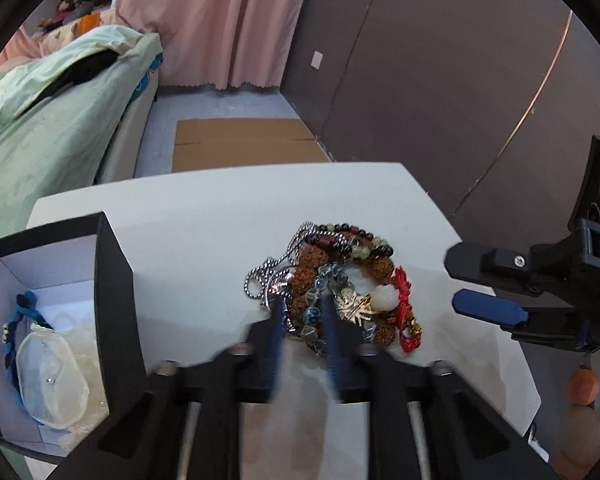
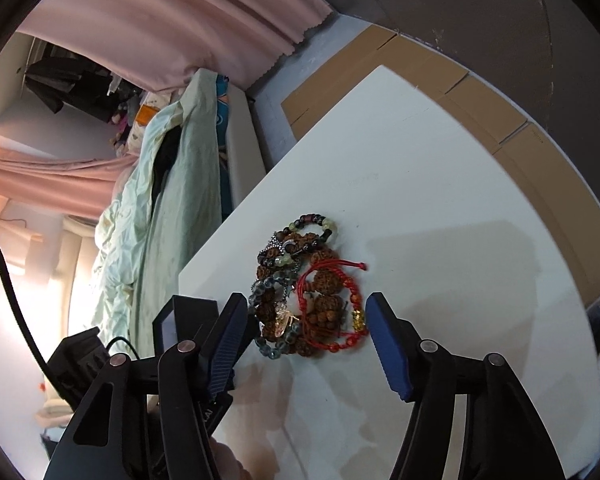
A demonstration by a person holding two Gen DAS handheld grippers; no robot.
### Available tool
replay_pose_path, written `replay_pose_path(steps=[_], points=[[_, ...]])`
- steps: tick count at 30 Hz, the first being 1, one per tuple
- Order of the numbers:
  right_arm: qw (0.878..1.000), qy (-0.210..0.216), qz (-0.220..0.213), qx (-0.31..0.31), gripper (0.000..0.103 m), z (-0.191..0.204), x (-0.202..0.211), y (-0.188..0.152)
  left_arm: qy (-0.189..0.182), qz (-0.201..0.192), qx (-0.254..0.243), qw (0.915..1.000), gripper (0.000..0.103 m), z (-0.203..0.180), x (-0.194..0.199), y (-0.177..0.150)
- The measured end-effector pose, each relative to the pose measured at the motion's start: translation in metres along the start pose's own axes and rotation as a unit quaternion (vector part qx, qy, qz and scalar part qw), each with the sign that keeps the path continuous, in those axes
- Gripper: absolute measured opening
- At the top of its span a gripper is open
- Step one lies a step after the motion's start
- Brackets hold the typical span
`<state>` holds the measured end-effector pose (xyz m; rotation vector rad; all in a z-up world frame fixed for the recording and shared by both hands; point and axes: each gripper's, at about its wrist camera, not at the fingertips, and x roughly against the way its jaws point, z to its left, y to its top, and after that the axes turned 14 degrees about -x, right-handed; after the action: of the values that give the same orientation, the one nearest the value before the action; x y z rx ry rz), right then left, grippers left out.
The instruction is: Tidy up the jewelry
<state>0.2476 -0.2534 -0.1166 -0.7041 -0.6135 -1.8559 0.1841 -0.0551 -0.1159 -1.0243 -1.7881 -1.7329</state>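
Only left view: black box; left gripper pinching blue-bead bracelet; right gripper spread around pile.

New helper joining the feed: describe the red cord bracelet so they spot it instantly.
On the white table lies one tangled jewelry pile. The red cord bracelet sits on its right edge in the right wrist view, the only bright red piece, carrying a small gold charm.

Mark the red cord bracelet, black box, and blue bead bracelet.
red cord bracelet (image 2: 332, 280): right wrist view, on its upper loop.
black box (image 1: 114, 280): left wrist view, on its right wall.
blue bead bracelet (image 1: 314, 298): left wrist view, on a bead.
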Motion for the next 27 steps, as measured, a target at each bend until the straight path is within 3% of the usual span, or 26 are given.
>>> replay_pose_path(steps=[7, 11, 16, 27], points=[[1.0, 0.009, 0.018, -0.018, 0.047, -0.002, -0.02, 0.003, -0.026, -0.033, 0.016, 0.999, 0.009, 0.005, 0.019, 0.003], [1.0, -0.011, 0.012, -0.013, 0.043, 0.0, -0.026, 0.003, -0.027, -0.044, 0.027, 0.9983, 0.009, 0.013, 0.031, 0.004], [0.999, -0.032, 0.005, -0.015, 0.01, -0.005, -0.029, 0.002, -0.026, -0.058, 0.037, 0.9973, 0.009, 0.019, 0.044, 0.004], [0.999, -0.005, -0.039, 0.006, 0.007, 0.002, 0.006, -0.004, -0.019, -0.089, 0.046, 0.9948, 0.009, 0.026, 0.079, -0.001]])
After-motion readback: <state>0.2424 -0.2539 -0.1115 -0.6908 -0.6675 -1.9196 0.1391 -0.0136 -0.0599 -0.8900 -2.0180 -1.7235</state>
